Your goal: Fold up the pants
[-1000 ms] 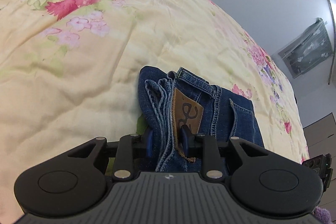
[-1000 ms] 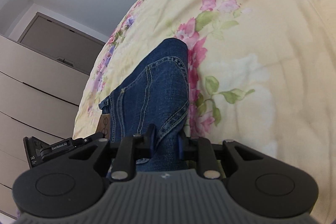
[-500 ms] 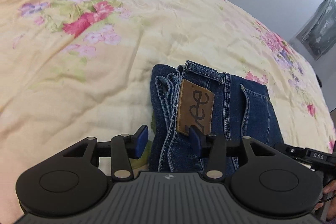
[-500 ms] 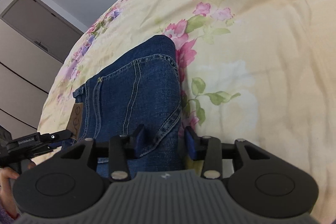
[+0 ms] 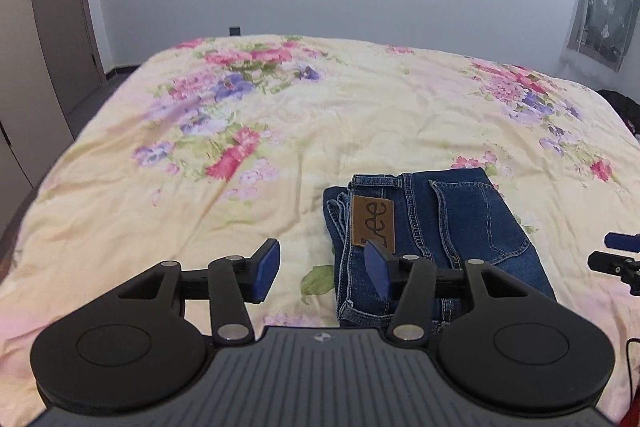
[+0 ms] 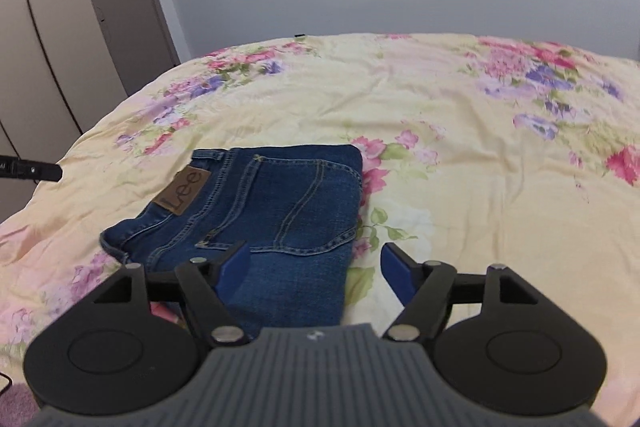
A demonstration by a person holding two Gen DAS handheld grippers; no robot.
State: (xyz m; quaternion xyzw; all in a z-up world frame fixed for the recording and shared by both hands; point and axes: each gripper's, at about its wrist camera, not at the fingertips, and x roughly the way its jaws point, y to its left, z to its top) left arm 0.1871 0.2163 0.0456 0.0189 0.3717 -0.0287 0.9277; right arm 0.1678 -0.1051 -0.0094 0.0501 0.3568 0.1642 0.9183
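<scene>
Blue jeans (image 5: 436, 227) lie folded into a compact rectangle on the flowered bedspread (image 5: 280, 131), brown leather label up. They also show in the right wrist view (image 6: 256, 215). My left gripper (image 5: 322, 273) is open and empty, raised above the bed by the jeans' left edge. My right gripper (image 6: 314, 271) is open and empty, raised over the jeans' near right corner. The right gripper's tip shows at the right edge of the left wrist view (image 5: 620, 251).
The bed fills most of both views. Grey wardrobe doors (image 6: 52, 39) stand at the left, a plain wall behind the bed. A curtained window (image 5: 604, 11) is at the far right. A dark item (image 5: 624, 107) lies off the bed's right edge.
Both grippers let go of the jeans, opened wide and pulled back and up from the bed. The folded jeans stay lying flat.
</scene>
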